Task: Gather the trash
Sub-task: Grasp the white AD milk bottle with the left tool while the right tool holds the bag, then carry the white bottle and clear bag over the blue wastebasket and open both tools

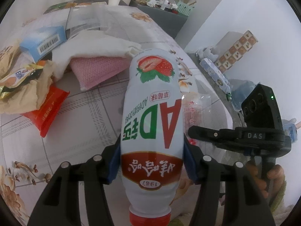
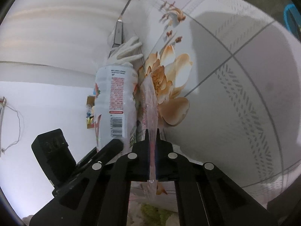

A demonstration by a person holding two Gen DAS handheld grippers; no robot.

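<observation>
Blue-padded fingers (image 1: 113, 166) of the left gripper (image 1: 151, 162) are clamping a white strawberry-drink bottle (image 1: 152, 113), cap toward the camera, above the floral worktop (image 1: 84, 113). Beside it, the right gripper (image 2: 152, 131) is pinching a clear plastic wrapper (image 2: 150, 101) between closed fingers.

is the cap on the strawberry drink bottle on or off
On. The red cap sits on the neck of the bottle, which the left gripper holds.

a table under a floral checked cloth (image 1: 90, 113) stands by white walls (image 1: 235, 18), a cluttered grey cabinet (image 1: 163, 17) behind.
</observation>
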